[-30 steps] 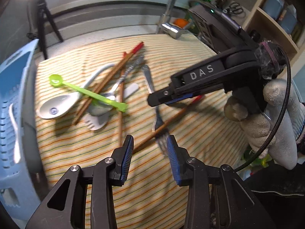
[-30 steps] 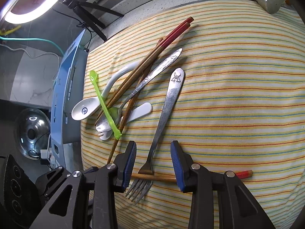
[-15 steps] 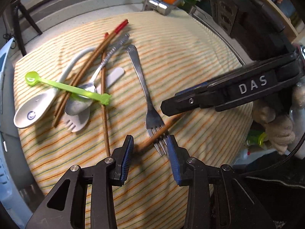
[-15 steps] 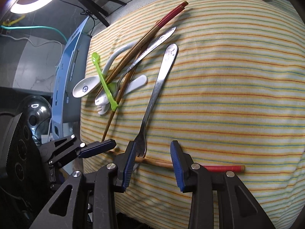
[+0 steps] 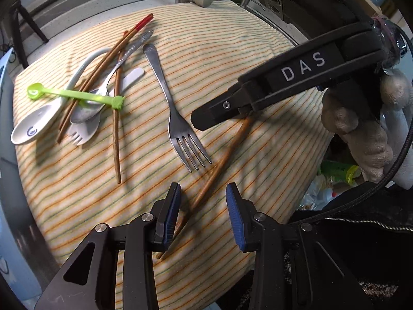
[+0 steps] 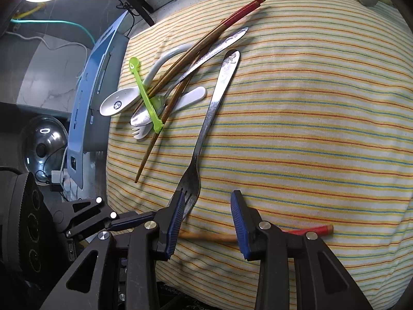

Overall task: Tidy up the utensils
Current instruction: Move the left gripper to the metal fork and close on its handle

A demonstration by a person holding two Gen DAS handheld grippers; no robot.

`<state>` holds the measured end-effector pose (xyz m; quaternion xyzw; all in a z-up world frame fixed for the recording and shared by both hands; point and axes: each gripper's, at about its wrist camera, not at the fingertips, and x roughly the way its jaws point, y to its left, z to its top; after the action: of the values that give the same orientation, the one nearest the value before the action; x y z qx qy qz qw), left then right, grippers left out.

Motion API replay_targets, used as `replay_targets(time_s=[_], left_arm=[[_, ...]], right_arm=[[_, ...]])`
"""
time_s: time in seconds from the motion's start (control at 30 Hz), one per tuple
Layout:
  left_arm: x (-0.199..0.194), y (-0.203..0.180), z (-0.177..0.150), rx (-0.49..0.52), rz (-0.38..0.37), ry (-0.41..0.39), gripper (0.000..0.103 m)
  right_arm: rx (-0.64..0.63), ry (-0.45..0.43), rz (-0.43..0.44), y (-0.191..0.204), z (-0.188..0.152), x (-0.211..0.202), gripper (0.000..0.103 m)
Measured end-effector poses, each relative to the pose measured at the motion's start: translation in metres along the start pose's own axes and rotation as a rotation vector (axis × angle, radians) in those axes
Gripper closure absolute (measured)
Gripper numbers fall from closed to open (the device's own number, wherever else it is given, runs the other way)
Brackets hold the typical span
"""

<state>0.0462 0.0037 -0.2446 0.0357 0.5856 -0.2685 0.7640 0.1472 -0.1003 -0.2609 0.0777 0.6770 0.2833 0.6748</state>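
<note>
1. Striped cloth [image 5: 258, 59]: utensil pile at its far left, steel fork [image 5: 167, 95] beside it.
2. Lone chopstick [image 5: 219, 165] lies near the cloth's front edge, long axis running from one gripper to the other.
3. Left gripper [image 5: 203, 215]: jaws apart, straddling its plain end; not pinched.
4. Right gripper [image 6: 207, 223]: jaws apart over the red-tipped half, equally near.
</note>
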Motion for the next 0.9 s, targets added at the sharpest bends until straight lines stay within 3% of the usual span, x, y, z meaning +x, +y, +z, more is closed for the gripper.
replay_targets(time_s=[0.33, 0.7, 0.9], left_arm=[[-0.003, 0.017, 0.008, -0.102, 0.021, -0.056, 0.068], [0.02, 0.006, 0.032, -0.077, 0.15, -0.039, 0.068], [0.015, 0.02, 0.026, -0.106, 0.147, -0.045, 0.068]], right_arm=[[0.035, -0.043, 0.035, -0.005, 0.009, 0.0, 0.069], [0.078, -0.063, 0.079, -0.008, 0.022, 0.001, 0.069], [0.093, -0.063, 0.108, -0.003, 0.024, 0.009, 0.069]])
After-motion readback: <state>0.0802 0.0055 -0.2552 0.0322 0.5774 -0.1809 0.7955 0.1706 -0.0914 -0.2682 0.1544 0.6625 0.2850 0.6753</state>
